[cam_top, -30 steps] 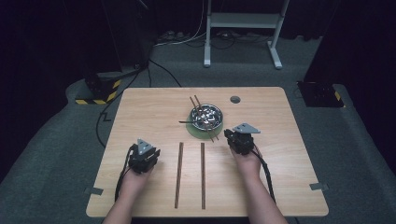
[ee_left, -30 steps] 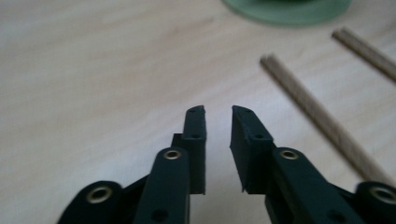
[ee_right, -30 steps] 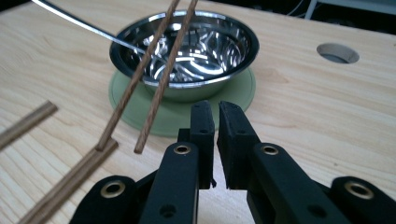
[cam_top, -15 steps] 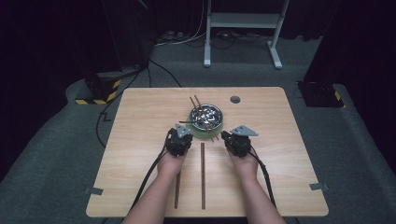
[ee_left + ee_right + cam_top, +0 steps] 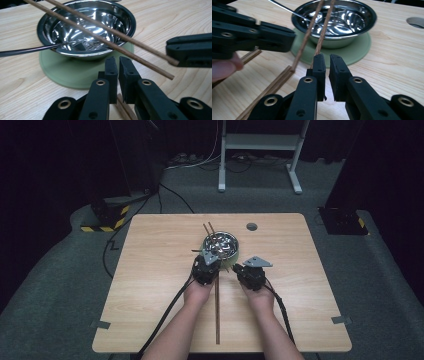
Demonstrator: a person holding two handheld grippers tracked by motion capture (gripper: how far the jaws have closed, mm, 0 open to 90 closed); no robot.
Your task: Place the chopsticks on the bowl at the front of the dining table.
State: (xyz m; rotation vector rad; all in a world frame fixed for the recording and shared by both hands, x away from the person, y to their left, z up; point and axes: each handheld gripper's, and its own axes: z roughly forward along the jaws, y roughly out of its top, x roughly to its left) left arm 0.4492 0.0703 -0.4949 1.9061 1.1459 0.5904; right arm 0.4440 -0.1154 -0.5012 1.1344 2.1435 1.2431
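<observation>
From the high view, the wooden table (image 5: 150, 285) is carrying a steel bowl (image 5: 220, 244) on a green mat (image 5: 231, 263) toward its far middle; two chopsticks (image 5: 207, 228) are lying across the bowl's rim, and a further chopstick (image 5: 217, 320) is lying lengthwise on the table between the person's forearms; the left gripper (image 5: 205, 268) and the right gripper (image 5: 250, 275) are sitting just in front of the bowl, near each other.

In the left gripper view, the left gripper (image 5: 118, 75) is showing its jaws drawn narrow with a slim gap and nothing between them; a chopstick end (image 5: 125, 107) is lying on the table just under them; the bowl (image 5: 87, 27) is standing beyond on the mat (image 5: 65, 72), a dark utensil handle (image 5: 25, 50) is sticking out over its rim, and the two sticks (image 5: 105, 37) are crossing it.

In the right gripper view, the right gripper (image 5: 327, 75) is likewise standing narrow and empty, its tips close to the near ends of the sticks (image 5: 322, 42) resting on the bowl (image 5: 337, 22); whether they are touching I cannot tell.

Judging by looks, the sticks are being light, stiff and thin, likely to roll or swing once lifted; pinching squarely near the raised near end seems best; the polished bowl is looking slippery and easily nudged.
</observation>
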